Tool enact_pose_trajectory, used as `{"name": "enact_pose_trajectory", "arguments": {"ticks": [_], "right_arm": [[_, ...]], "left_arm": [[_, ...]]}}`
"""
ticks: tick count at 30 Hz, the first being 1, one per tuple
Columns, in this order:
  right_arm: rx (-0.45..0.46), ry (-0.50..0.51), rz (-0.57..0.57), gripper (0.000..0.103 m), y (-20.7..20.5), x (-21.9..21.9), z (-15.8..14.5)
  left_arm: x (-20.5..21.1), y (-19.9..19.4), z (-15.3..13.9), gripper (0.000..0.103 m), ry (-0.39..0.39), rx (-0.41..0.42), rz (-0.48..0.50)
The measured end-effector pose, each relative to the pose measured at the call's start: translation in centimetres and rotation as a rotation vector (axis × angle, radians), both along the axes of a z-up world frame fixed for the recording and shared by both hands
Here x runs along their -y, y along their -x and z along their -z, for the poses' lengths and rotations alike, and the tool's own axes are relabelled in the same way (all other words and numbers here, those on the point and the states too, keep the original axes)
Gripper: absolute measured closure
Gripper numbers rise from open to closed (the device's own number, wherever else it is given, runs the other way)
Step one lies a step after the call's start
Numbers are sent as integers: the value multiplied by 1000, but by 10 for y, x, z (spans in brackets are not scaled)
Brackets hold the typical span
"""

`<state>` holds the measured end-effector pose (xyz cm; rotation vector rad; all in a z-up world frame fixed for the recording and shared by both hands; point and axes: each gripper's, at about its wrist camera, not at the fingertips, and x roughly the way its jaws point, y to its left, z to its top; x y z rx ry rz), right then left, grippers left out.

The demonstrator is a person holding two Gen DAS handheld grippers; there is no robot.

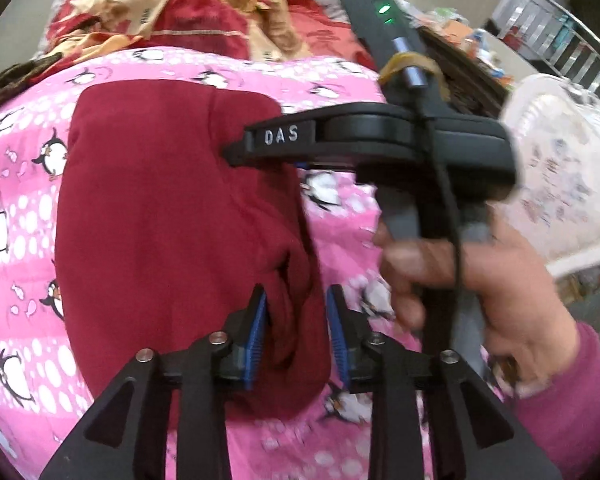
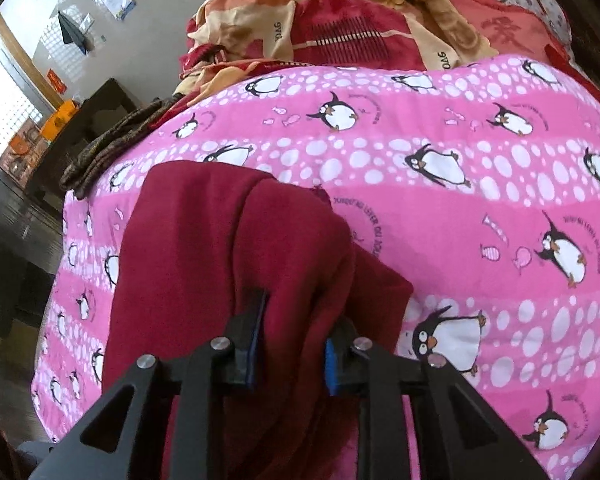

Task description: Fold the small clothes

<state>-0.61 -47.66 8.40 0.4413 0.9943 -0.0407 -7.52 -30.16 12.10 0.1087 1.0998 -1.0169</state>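
My left wrist camera looks steeply down along its claw (image 1: 296,336), close over the bed. My right wrist camera does likewise. Both share the maroon garment (image 1: 172,208) and penguin quilt (image 2: 460,208).

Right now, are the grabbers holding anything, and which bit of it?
The right gripper pinches a bunched fold at the near edge of the red garment. The left gripper has that cloth between its pads, but whether it grips cannot be told.

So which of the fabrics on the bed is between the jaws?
The plain dark red garment, lying on the pink penguin-print quilt; the red-and-orange floral bedding sits behind, untouched.
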Motion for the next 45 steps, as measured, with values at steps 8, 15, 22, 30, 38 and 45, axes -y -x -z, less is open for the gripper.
{"name": "enact_pose_trajectory", "arguments": {"ticks": [8,15,22,30,38,45], "right_arm": [[52,36,27,58,42,-1,-40],[103,28,-121,59,77,-59,-58],[-53,240,-119,62,90,-70,-10],[-38,74,-36,62,103,-47,0],[95,38,39,55,97,-45,-42],[17,127,2,67,67,-61,-15]], "left_arm": [[-64,-2,-38,92,20,105,-5],[-85,-33,-7,92,-78,98,-163],[-80,-33,28,92,-121,85,-165],[-77,-29,27,92,-141,122,-169],[-77,-29,28,92,-140,120,-176],[-75,-29,28,92,-141,121,-168]]}}
